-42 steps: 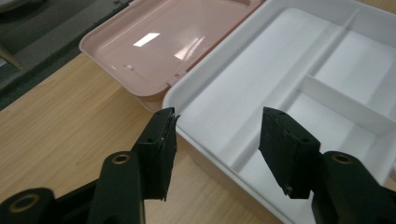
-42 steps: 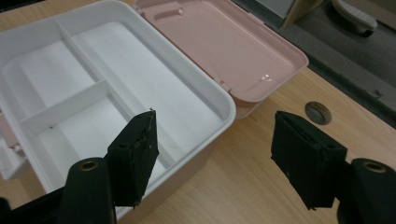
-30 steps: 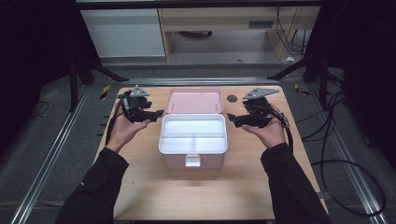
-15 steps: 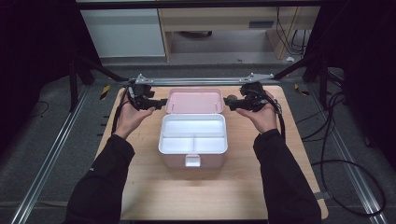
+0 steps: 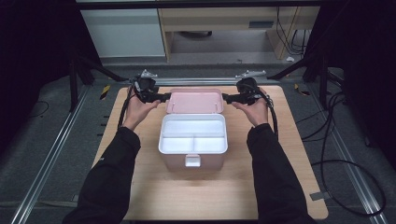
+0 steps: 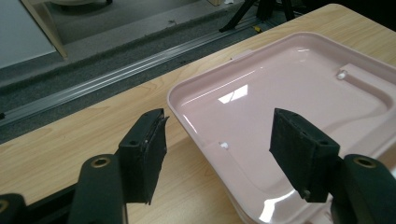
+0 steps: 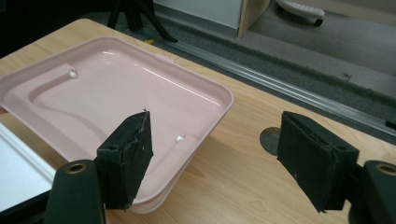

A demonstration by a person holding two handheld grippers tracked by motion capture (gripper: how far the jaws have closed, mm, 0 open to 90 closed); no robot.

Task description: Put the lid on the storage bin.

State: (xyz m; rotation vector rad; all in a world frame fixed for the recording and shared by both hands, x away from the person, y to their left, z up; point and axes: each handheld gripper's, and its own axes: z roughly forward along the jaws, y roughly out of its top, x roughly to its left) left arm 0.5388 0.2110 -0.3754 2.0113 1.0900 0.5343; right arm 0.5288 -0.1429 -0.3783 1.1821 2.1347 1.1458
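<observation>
A pink box [image 5: 192, 161] stands open in the middle of the wooden table, with a white divided tray [image 5: 192, 134] in it. Its pink lid [image 5: 194, 101] lies folded back flat on the far side. My left gripper [image 5: 164, 97] is at the lid's left edge, open; in the left gripper view [image 6: 215, 140] the lid [image 6: 289, 88] rim lies between the jaws, and the pads [image 6: 149, 149] do not touch it. At the lid's right edge my right gripper [image 5: 225, 98] is open too. The right gripper view [image 7: 215, 154] has the lid [image 7: 107, 93] corner between the jaws, untouched.
The table [image 5: 140, 196] ends just behind the lid, where a metal rail [image 5: 196, 80] runs across. A dark round spot [image 7: 271, 139] marks the wood right of the lid. Cables [image 5: 327, 130] trail over the floor on the right. Cabinets stand at the back.
Both hands have moved away from the person, from beside the box body up to the two sides of the folded-back lid. The jaws stay open and the box has not moved.
</observation>
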